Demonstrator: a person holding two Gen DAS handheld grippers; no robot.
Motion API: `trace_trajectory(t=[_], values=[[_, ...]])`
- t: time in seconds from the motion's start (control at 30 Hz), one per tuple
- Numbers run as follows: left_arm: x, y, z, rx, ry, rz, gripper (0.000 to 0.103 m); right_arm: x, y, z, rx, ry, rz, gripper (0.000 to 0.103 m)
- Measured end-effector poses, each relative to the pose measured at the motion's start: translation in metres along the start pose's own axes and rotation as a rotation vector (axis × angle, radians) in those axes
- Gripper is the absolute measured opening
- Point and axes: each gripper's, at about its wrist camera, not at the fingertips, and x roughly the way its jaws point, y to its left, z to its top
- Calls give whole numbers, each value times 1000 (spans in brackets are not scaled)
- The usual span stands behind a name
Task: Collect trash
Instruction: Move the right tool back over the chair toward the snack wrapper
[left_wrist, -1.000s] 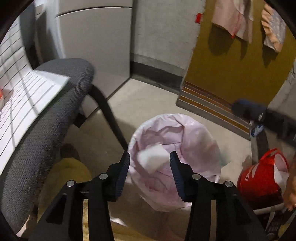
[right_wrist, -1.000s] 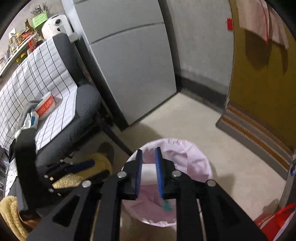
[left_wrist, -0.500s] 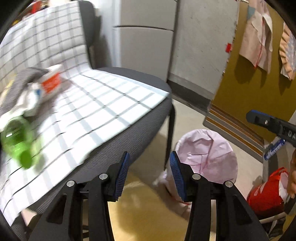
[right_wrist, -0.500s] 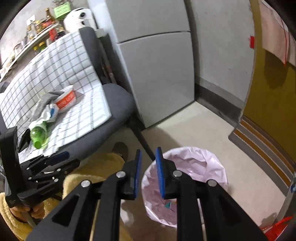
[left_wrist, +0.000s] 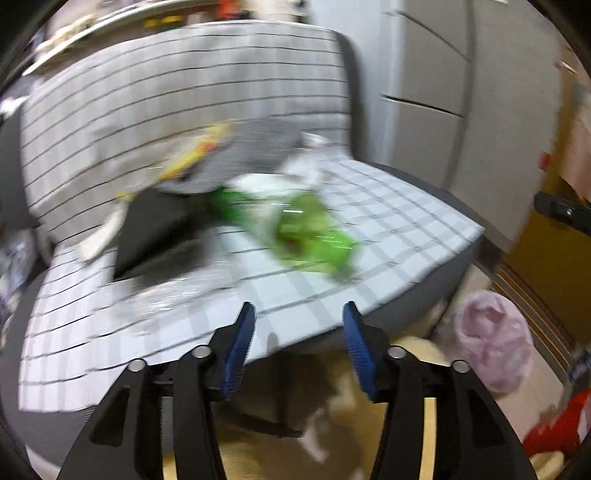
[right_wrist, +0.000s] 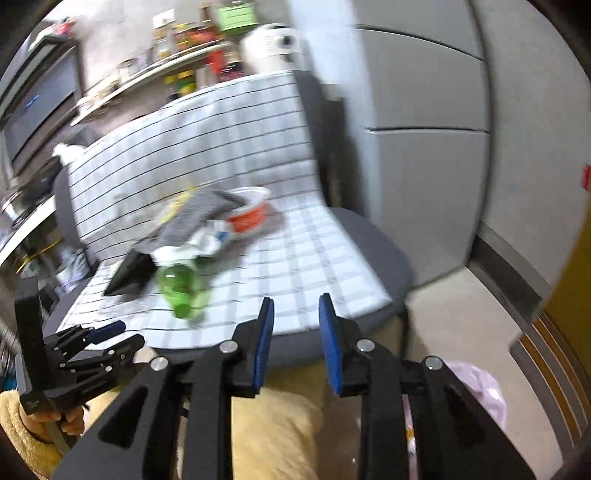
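Both grippers empty right now. Left gripper (left_wrist: 298, 343) has its jaws apart, just been widening, nothing between them; right gripper (right_wrist: 296, 341) shows a narrower gap, also just been opening, also nothing in it. Landmark is the chair (right_wrist: 373, 254) with the checked cloth (left_wrist: 388, 221). Trash sits in a pile on its seat: green bottle (left_wrist: 295, 232) lying on its side nearest the seat's front edge, red-and-white tub (right_wrist: 249, 212) behind it toward the backrest, crumpled wrappers (right_wrist: 207, 240) and a dark flat item (right_wrist: 129, 275) beside the bottle. Pink-lined bin (left_wrist: 493, 339) is on the floor just off the seat's front corner. My read: I'm on the reach step for the next pickup. Next move, I'd guess: left goes down onto the bottle, jaws across its body, which likely needs more opening. Frames are smeared, so exact item edges are unclear. Bottle is round and may roll on the cloth.
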Motion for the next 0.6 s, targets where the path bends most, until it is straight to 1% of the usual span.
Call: trace_trajectory(t=[0.03, 0.1, 0.17, 0.23, 0.33, 0.47, 0.6], values=[[-3, 13, 0, -29, -9, 36, 58, 6, 9, 3, -12, -2, 19, 25], [-9, 33, -2, -60, -16, 79, 62, 22, 28, 11, -27, -4, 67, 25], [-13, 54, 0, -89, -21, 140, 63, 36, 46, 19, -45, -2, 107, 27], [-16, 69, 2, -108, -30, 181, 63, 47, 62, 28, -73, -9, 131, 35], [-19, 96, 11, -153, -45, 244, 64, 66, 87, 44, -125, -14, 157, 40], [-15, 121, 25, -196, -52, 272, 64, 85, 107, 60, -173, -10, 180, 40], [-11, 139, 41, -203, -67, 303, 64, 108, 127, 76, -212, 2, 201, 40]])
